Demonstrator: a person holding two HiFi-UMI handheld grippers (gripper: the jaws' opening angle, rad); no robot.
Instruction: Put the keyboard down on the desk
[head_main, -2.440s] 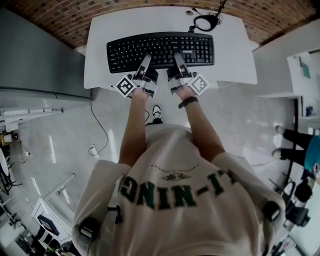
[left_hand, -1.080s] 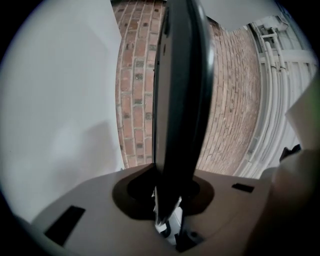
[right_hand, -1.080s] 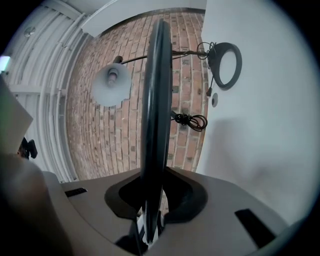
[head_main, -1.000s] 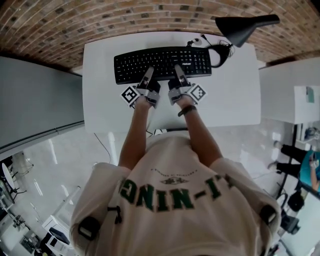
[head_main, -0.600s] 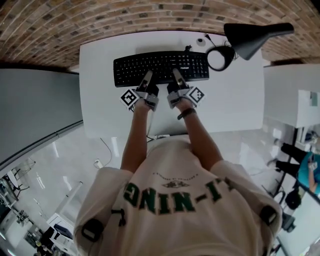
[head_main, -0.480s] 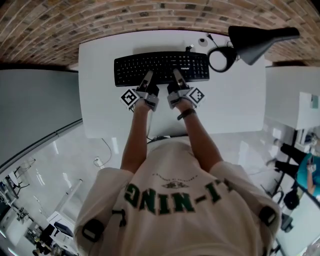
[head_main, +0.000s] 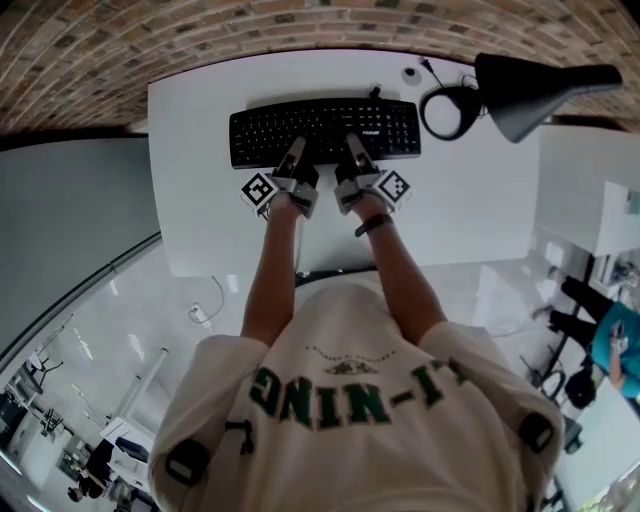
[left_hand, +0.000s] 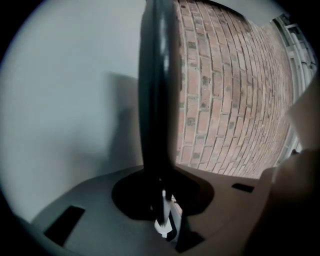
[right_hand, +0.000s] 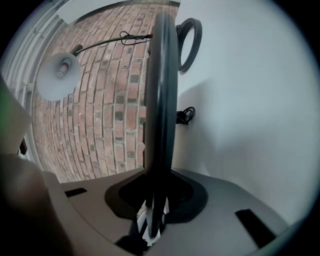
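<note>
A black keyboard (head_main: 325, 130) lies level over the back half of the white desk (head_main: 200, 210), and both grippers hold it by its near edge. My left gripper (head_main: 296, 150) is shut on its left-centre part, my right gripper (head_main: 351, 148) on its right-centre part. In the left gripper view the keyboard (left_hand: 157, 100) shows edge-on as a dark bar between the closed jaws of the left gripper (left_hand: 162, 202). It looks the same (right_hand: 160, 100) in the right gripper view, clamped in the right gripper (right_hand: 154, 200). Its shadow falls on the desk close beside it.
A dark desk lamp (head_main: 545, 80) with a ring base (head_main: 450, 108) stands at the desk's back right, close to the keyboard's right end. A cable and a small round thing (head_main: 411, 73) lie behind it. Brick (head_main: 200, 35) runs along the desk's far side.
The keyboard and both grippers have moved from the desk's front edge farther in over the desk, toward the lamp's base. Both grips look unchanged.
</note>
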